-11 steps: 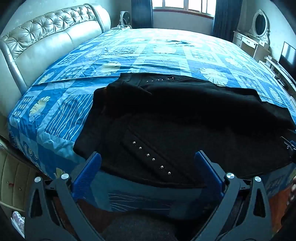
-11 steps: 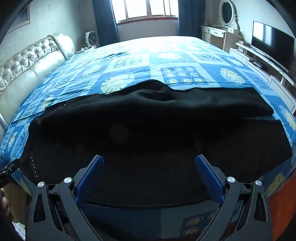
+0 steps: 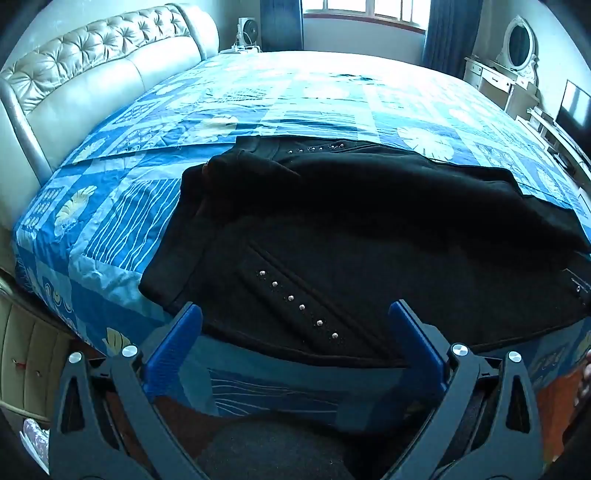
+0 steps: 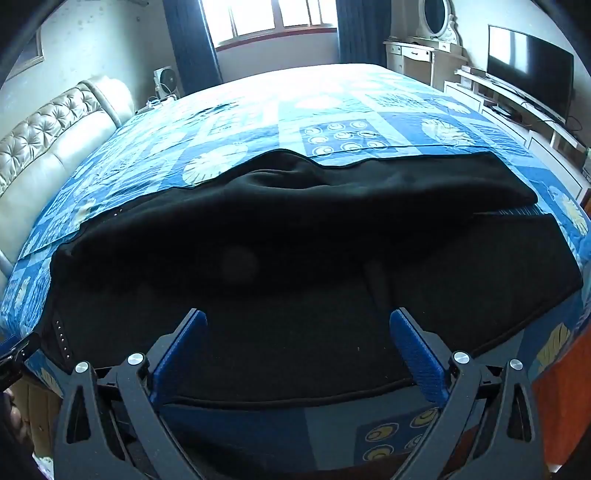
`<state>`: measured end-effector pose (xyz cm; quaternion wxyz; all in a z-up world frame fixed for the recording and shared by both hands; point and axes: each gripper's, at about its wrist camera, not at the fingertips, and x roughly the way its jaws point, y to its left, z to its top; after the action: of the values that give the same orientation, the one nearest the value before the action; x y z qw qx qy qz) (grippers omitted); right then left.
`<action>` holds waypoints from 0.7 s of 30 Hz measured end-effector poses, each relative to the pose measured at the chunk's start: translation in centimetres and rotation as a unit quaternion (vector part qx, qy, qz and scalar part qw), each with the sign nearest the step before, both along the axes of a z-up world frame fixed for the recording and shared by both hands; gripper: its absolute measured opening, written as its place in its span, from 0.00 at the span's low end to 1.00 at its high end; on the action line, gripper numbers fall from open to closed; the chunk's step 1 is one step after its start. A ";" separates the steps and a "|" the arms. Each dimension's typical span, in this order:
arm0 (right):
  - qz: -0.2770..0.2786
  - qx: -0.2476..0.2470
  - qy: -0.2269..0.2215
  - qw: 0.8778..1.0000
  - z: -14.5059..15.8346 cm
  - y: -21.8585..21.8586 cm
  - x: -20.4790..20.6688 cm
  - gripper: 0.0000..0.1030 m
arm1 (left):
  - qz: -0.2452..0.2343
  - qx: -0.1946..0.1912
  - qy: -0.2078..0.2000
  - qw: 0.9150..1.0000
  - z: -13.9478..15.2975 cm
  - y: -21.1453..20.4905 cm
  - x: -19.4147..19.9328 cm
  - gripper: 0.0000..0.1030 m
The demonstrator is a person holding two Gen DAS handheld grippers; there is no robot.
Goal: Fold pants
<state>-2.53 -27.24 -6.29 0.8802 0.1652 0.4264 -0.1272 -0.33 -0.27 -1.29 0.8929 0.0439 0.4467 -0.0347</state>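
Note:
Black pants [image 3: 369, 236] with rows of silver studs [image 3: 295, 299] lie spread sideways across the near part of the bed, waist end at the left, legs running right. They also fill the middle of the right wrist view [image 4: 295, 258], where the two leg ends lie side by side at the right. My left gripper [image 3: 295, 317] is open and empty, just above the near edge of the pants by the studded pocket. My right gripper [image 4: 297, 325] is open and empty over the near hem of the leg part.
The bed has a blue patterned quilt [image 3: 314, 103] and a tufted beige headboard [image 3: 92, 74] at the left. A dresser with an oval mirror [image 4: 432, 22] and a TV [image 4: 528, 70] stand at the right. The bed's near edge [image 4: 295, 424] lies under both grippers.
Both views have shifted only slightly; the pants lie as before and both grippers stay open.

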 end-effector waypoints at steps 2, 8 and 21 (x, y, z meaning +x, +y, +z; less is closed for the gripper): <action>0.002 -0.003 0.002 1.000 0.0 0.2 0.0 0.96 | -0.002 -0.001 0.001 1.000 -0.1 -0.2 -0.1 0.98; 0.008 -0.005 0.005 1.000 -0.1 0.2 0.2 0.96 | -0.009 0.000 0.003 1.000 -0.1 -0.4 -0.2 0.98; 0.024 -0.026 0.006 0.999 -0.2 0.9 0.2 0.96 | -0.013 -0.002 -0.005 1.000 0.2 -0.9 -0.6 0.98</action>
<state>-2.30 -26.33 -6.52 0.8844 0.1310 0.4321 -0.1182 -0.90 -1.14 -1.13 0.8946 0.0484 0.4417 -0.0473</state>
